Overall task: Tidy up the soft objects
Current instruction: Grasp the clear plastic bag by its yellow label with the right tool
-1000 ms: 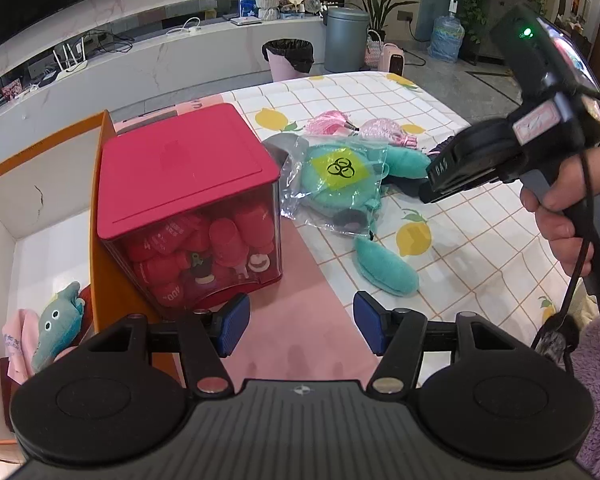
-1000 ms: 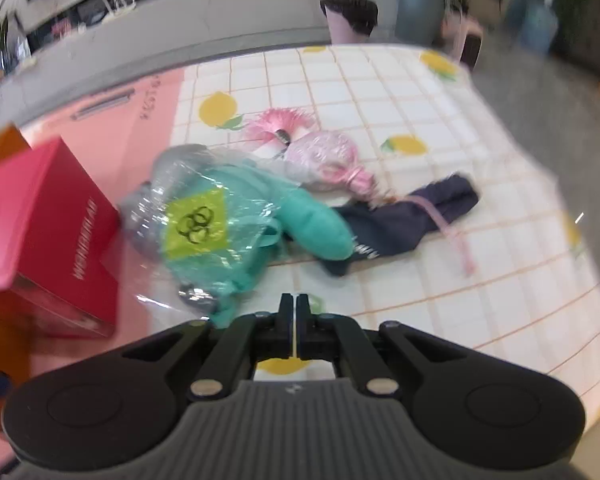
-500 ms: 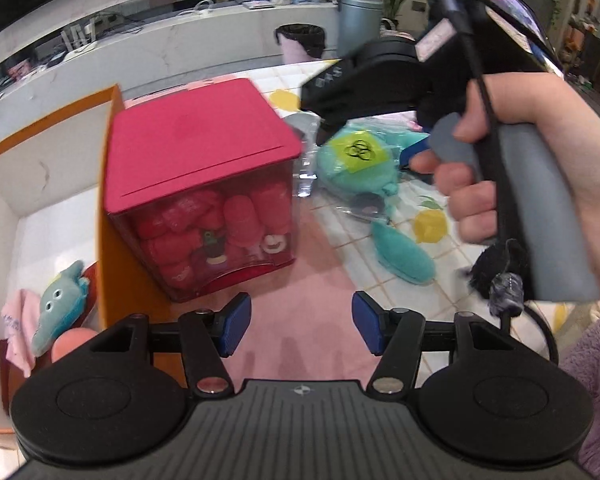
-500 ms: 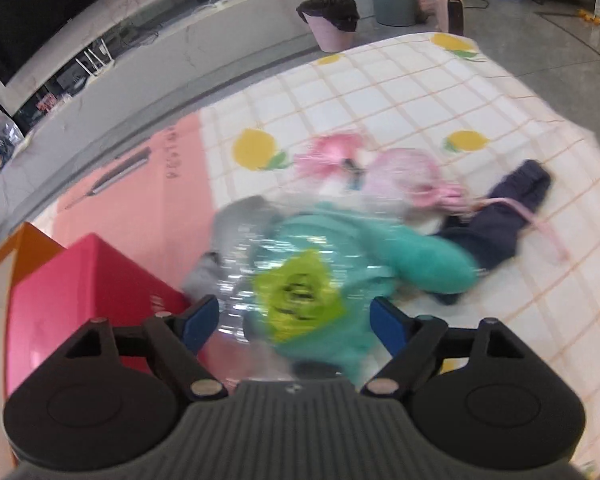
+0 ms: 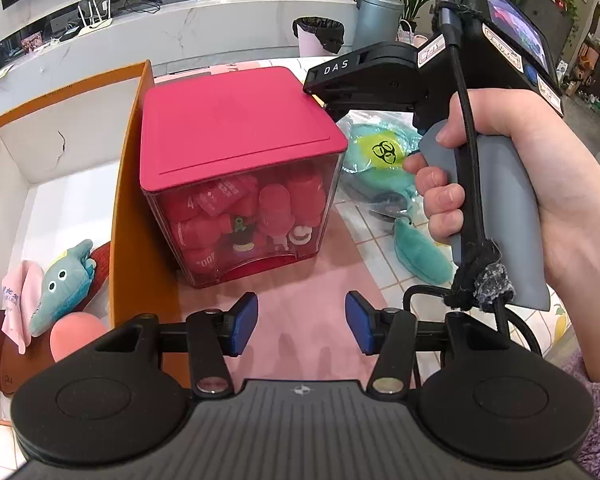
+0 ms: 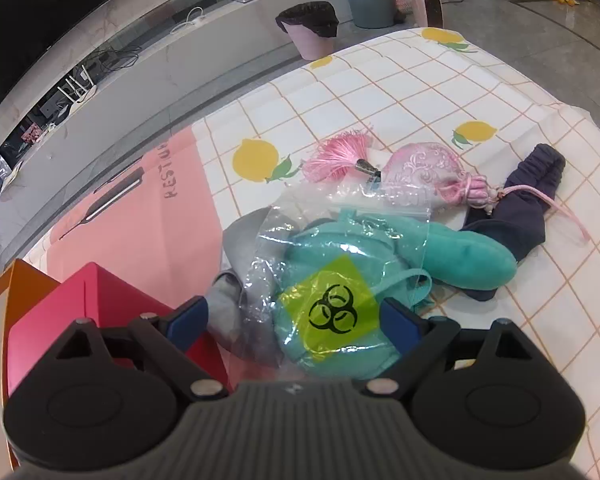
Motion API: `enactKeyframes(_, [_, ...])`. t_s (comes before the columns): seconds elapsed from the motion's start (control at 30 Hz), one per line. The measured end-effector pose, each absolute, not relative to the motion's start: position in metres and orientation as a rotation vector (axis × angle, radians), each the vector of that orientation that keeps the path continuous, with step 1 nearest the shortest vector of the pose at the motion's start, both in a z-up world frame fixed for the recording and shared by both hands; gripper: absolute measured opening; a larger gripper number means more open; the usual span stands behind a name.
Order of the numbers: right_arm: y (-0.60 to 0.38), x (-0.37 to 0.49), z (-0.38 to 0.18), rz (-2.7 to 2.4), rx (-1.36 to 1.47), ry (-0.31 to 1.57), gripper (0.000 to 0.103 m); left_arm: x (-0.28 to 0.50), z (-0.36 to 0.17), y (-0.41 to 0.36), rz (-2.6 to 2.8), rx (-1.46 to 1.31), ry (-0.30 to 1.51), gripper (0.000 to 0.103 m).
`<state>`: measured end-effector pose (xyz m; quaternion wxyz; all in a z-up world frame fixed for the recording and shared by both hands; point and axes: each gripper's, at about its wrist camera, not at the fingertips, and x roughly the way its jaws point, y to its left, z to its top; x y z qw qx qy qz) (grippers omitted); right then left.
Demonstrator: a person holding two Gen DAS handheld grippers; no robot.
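Note:
A teal plush toy in a clear bag with a yellow-green biohazard label (image 6: 332,308) lies on the lemon-print tablecloth, to the right of the red-lidded box in the left wrist view (image 5: 380,156). My right gripper (image 6: 292,320) hovers just over it, jaws opening wide, blue pads on either side of the bag without pressing it. A hand (image 5: 500,184) holds that gripper. My left gripper (image 5: 302,322) is open and empty over the pink mat, its jaws closing slowly, in front of the clear box with a red lid (image 5: 236,168) full of red plush pieces.
An orange box with a white inside (image 5: 132,200) stands left of the red-lidded box and holds a teal elephant plush (image 5: 60,284), a pink ball (image 5: 76,336) and a pink cloth (image 5: 16,296). Behind the bag lie a pink tassel (image 6: 336,156), a pink pouch (image 6: 424,168) and a navy cloth (image 6: 528,208).
My right gripper went from shut to wide open and swung left over the bagged teal plush, close to the red-lidded box. My left jaws narrowed slightly.

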<state>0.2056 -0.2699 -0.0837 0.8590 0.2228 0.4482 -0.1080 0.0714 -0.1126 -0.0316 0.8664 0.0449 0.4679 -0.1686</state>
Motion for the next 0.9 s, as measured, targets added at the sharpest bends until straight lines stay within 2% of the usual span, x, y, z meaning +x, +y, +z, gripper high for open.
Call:
enactKeyframes(0.1, [-0.274, 0.204, -0.085, -0.201, 0.511, 0.942, 0.077, 0.071, -0.032, -0.112, -0.357, 0.094, 0.982, 0.060])
enactKeyframes(0.13, [-0.277, 0.203, -0.086, -0.209, 0.522, 0.959, 0.064, 0.070, -0.032, -0.112, -0.359, 0.092, 0.982, 0.061])
enactKeyframes(0.17, [-0.279, 0.203, -0.088, -0.221, 0.523, 0.972, 0.056, 0.070, -0.032, -0.112, -0.361, 0.090, 0.982, 0.061])
enactKeyframes(0.2, [-0.283, 0.201, -0.090, -0.224, 0.530, 0.976, 0.053, 0.070, -0.032, -0.111, -0.362, 0.092, 0.981, 0.061])
enactKeyframes(0.27, [-0.289, 0.200, -0.093, -0.238, 0.533, 0.984, 0.026, 0.070, -0.032, -0.112, -0.362, 0.097, 0.978, 0.061])
enactKeyframes(0.33, [-0.297, 0.196, -0.092, -0.228, 0.559, 0.983, 0.018, 0.070, -0.033, -0.114, -0.364, 0.101, 0.979, 0.062])
enactKeyframes(0.37, [-0.300, 0.193, -0.090, -0.211, 0.576, 0.977, 0.006, 0.070, -0.034, -0.115, -0.369, 0.105, 0.979, 0.062])
enactKeyframes(0.4, [-0.303, 0.190, -0.087, -0.188, 0.586, 0.970, 0.002, 0.070, -0.034, -0.115, -0.373, 0.109, 0.979, 0.062])
enactKeyframes(0.6, [-0.324, 0.168, -0.069, -0.101, 0.655, 0.944, 0.000, 0.070, -0.038, -0.122, -0.390, 0.140, 0.981, 0.063])
enactKeyframes(0.8, [-0.322, 0.138, -0.024, -0.220, 0.127, 0.941, 0.000, 0.067, -0.041, -0.138, -0.409, 0.180, 0.966, 0.063])
enactKeyframes(0.9, [-0.338, 0.130, -0.028, -0.240, 0.067, 0.989, 0.000, 0.068, -0.041, -0.151, -0.430, 0.178, 0.949, 0.065])
